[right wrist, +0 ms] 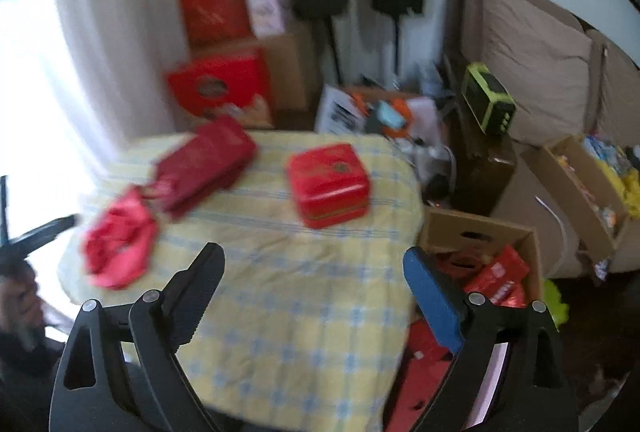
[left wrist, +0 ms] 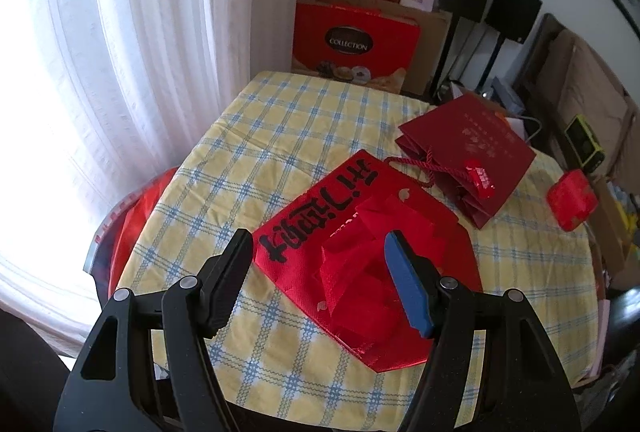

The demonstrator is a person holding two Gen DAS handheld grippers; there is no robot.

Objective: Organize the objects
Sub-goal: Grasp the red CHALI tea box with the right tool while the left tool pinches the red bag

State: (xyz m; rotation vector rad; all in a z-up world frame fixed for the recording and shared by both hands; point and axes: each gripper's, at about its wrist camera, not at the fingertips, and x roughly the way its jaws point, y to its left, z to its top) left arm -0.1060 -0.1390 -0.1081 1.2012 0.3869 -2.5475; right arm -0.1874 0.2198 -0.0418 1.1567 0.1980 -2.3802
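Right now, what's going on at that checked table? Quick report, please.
Left gripper open, over the flat red bag. Right gripper open, nothing between its jaws. Dark red bag and red tin on the table. Nothing in the way.

The left hand-held gripper (left wrist: 316, 252) points steeply downward, its jaws partly apart and gripping nothing. The right hand-held gripper (right wrist: 314, 266) also tilts downward, jaws spread wide and empty, the view blurred.

Motion blur smears the dark red bag (right wrist: 206, 162), its lettering probably unreadable.
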